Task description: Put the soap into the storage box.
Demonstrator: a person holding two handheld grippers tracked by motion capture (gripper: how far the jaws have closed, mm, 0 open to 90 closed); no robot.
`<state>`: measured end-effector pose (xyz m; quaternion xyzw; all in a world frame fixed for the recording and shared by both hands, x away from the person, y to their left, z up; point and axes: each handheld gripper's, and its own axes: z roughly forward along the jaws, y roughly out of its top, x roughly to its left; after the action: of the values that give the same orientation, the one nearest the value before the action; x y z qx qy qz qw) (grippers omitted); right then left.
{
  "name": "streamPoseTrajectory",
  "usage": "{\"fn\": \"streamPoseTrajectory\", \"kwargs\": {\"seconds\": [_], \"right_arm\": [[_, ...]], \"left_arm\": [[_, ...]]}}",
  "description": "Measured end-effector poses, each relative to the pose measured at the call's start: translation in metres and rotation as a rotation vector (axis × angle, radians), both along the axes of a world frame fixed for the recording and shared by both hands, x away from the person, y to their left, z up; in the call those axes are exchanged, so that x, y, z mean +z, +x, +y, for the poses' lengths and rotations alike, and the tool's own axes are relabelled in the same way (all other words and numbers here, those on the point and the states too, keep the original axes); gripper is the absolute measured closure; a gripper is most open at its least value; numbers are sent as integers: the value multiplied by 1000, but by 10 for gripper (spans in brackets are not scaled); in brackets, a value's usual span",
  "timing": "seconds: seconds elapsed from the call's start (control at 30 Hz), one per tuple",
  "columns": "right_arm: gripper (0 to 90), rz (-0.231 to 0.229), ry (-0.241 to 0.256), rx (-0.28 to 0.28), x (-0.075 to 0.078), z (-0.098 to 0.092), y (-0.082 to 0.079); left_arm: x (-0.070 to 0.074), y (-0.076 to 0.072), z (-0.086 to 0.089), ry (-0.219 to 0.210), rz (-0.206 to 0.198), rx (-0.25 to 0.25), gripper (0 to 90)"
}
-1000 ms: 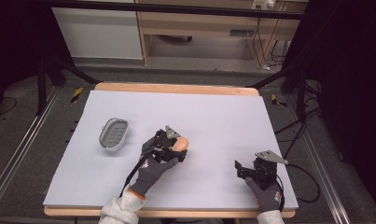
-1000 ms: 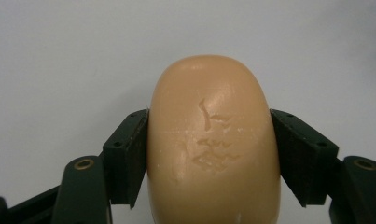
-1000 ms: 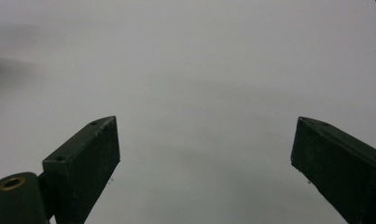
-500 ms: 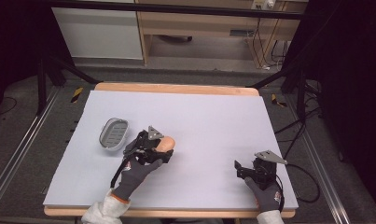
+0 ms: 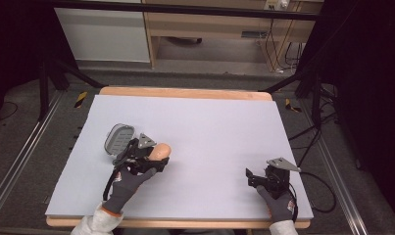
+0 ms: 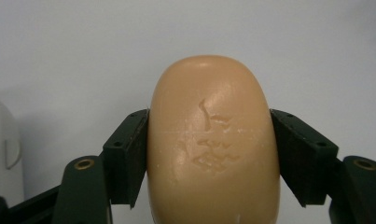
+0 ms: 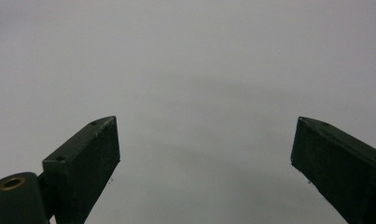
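The bar of soap [image 6: 212,144], a rounded tan-orange block with a faint stamped mark on its upper face, sat clamped between the two black jaws of the left gripper [image 6: 209,154]. In the left gripper view the jaws pressed against both of its long sides, and its rounded end stuck out beyond them over the pale surface [image 6: 269,46]. In the high view the soap [image 5: 160,150] showed at the front-left part of the surface, protruding to the right from the left gripper [image 5: 153,156], which a gloved left hand [image 5: 129,181] held low above the surface; whether the soap touched the surface could not be told.

Just beside that gripper, to its left and slightly farther from the person, lay a grey soap dish [image 5: 118,139] with a ribbed inside, resting on the surface. A white rounded edge at the left border of the left gripper view may have been the same dish, though that was not certain.

Well apart, near the front-right corner, the right gripper [image 5: 256,177] rested in the gloved right hand [image 5: 278,198], a grey three-cornered plate on top of it. In the right gripper view its jaws stood wide apart with nothing between them, over the bare grey surface [image 7: 190,93].

The surface [image 5: 209,122] was a light sheet on a wooden board.
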<state>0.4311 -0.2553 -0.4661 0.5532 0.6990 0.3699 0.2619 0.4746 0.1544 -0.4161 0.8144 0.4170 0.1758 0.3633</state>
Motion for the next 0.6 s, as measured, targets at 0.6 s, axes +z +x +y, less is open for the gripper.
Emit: {"fn": "streamPoseTrajectory", "kwargs": {"seconds": [0.6], "right_arm": [[81,-3,-9,6,0,2,-1]], "left_arm": [[9,2,33,-28,-21,63,317]]}}
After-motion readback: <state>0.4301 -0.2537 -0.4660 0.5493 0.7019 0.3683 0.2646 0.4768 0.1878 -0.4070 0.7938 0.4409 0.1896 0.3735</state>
